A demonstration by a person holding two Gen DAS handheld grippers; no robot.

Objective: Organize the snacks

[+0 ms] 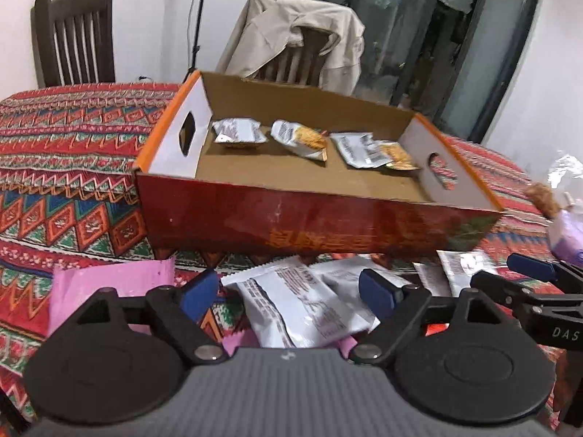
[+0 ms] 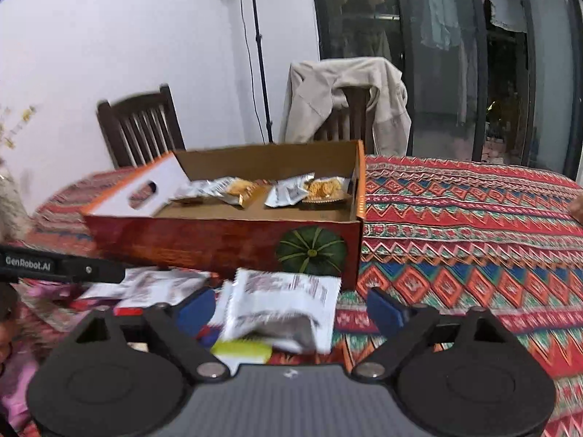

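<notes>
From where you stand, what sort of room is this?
Most likely a dining room in a home: a table under a patterned tablecloth, wooden chairs, one with a beige jacket draped over it, and a glass door with laundry hanging behind.

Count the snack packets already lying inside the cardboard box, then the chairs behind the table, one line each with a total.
Snack packets in the box: 3
Chairs behind the table: 2, one bare, one draped with a beige jacket
Total: 5
</notes>
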